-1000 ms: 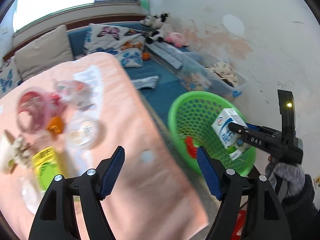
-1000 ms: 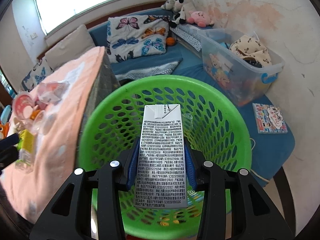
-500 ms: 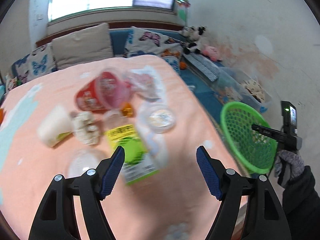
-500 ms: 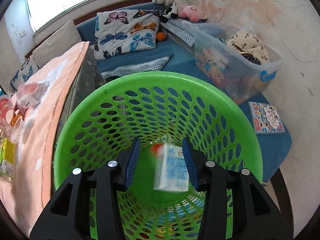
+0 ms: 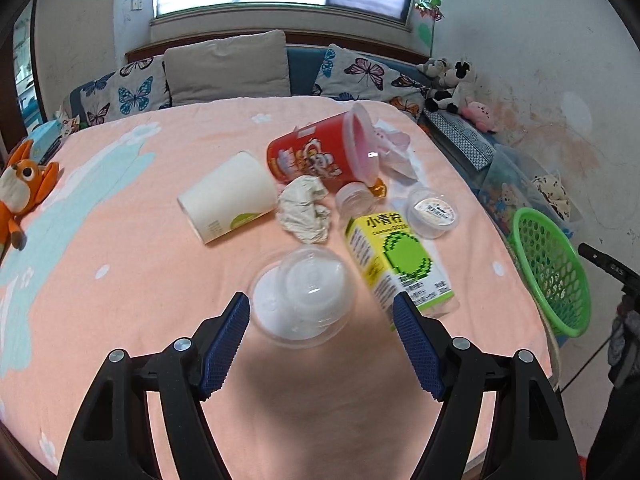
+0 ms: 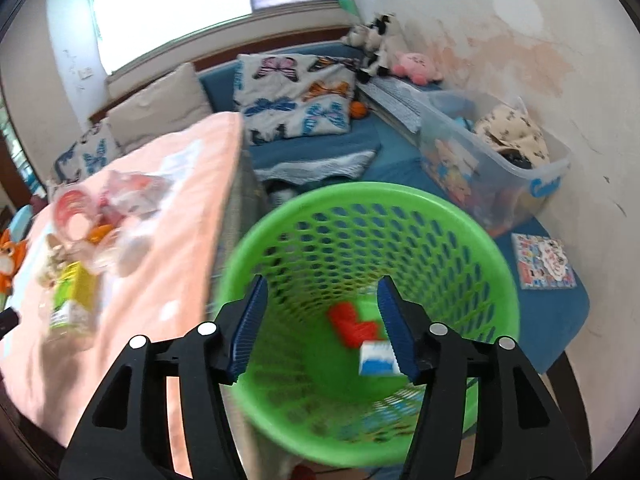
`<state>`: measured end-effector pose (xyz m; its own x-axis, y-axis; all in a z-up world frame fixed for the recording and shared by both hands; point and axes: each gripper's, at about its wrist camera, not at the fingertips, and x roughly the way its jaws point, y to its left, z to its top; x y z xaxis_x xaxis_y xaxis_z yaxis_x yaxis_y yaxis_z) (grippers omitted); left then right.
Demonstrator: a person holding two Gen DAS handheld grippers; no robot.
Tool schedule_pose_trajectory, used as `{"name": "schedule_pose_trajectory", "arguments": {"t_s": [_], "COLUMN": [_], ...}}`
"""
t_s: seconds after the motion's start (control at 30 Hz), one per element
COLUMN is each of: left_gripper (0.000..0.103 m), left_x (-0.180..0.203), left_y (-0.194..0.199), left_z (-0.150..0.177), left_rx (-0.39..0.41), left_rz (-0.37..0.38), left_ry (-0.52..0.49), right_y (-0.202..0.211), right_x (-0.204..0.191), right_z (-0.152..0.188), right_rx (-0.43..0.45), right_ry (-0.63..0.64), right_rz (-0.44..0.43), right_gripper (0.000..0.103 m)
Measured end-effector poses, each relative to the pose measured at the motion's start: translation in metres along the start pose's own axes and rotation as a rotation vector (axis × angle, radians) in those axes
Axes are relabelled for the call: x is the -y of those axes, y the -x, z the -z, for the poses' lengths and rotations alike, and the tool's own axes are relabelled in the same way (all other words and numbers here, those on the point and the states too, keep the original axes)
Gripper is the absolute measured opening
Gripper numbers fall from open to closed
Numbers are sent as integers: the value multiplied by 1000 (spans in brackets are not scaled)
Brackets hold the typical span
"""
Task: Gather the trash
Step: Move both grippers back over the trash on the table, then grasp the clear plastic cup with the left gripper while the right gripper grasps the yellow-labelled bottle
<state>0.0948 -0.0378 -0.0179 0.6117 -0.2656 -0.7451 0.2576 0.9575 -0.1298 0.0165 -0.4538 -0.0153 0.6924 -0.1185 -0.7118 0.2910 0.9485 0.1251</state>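
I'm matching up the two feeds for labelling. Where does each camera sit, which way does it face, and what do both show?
Left wrist: rides the left gripper, looking down over the pink-covered table of trash; its open blue-padded fingers show, empty.
Right wrist: rides the right gripper, looking down into the green basket; its jaws are opening with nothing between them.
Shared: the basket, the yellow-green carton, the table.

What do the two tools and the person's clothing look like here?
Both the left tool and the right tool have black plastic forked arms with silver rivets and blue ribbed pads. The hand on the right tool wears a grey fuzzy glove and a dark sleeve.
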Motion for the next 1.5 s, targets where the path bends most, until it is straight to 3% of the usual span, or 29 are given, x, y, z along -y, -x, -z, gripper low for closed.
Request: {"name": "schedule_pose_trajectory", "arguments": {"t_s": [0.37,0.57,0.9,1.07,1.13,1.5], "left_gripper": [72,72,71,62,54,54], "left_x": [-14,-10,-10,-11,-12,-26], "left_y": [-14,-30,-66,-76,-77,-45], "left_z": [4,-3,-16,-16,-16,-20], "left_rx": [-37,-61,-114,-124,-126,-45], "left_rz": [18,32,48,56,72,80], "left_ry": [12,-1,7,3,3,27], "right_y": [10,4,-3,-8,-11,-39], "right_x": [-104,-145,-177,-193,-200,-237], "right_z": [1,-5,-11,-12,-12,-14], "right_rx": [-35,-38,-44,-52,-59,-131], "right_ry": [166,226,270,293,303,320], "right_rz": [-183,-229,-275,-293,-297,-361], "right_gripper": [61,61,61,61,61,61]}}
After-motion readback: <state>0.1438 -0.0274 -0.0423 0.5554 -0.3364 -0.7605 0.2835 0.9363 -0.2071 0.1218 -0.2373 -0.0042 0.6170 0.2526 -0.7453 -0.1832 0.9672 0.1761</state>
